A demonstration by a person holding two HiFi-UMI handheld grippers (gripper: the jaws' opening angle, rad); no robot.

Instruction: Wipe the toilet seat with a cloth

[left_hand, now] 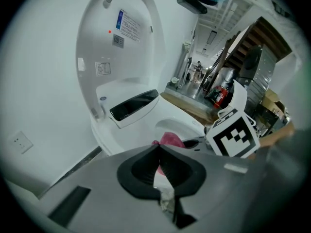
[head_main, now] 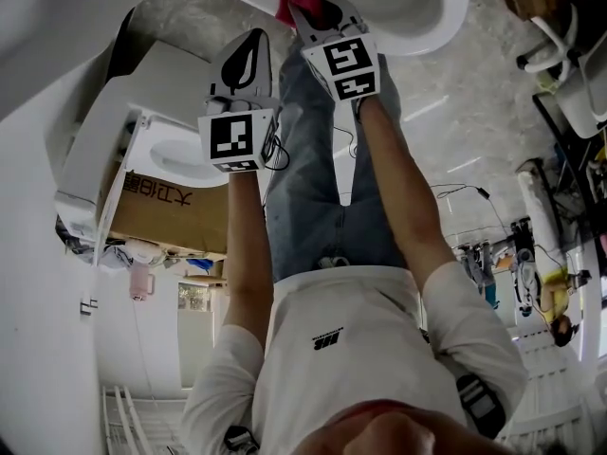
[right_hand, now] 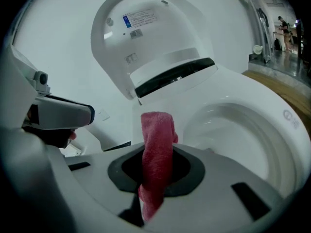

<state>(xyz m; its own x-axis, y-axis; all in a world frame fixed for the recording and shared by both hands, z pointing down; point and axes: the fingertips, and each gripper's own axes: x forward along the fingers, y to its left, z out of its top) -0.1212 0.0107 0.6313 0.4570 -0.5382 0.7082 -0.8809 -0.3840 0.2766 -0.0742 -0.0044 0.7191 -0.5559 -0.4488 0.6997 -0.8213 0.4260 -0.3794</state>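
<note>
Cardboard box (head_main: 169,214) sits over on the left, a pink cup (head_main: 140,281) just beside it. Wall socket (left_hand: 19,141) shows low on the left wall.

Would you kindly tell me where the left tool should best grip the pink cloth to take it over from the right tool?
Probably the free folded end of the pink cloth, standing clear beyond the jaws of the right tool. The left tool, shut, should open and come from the left, since the middle is clamped.
</note>
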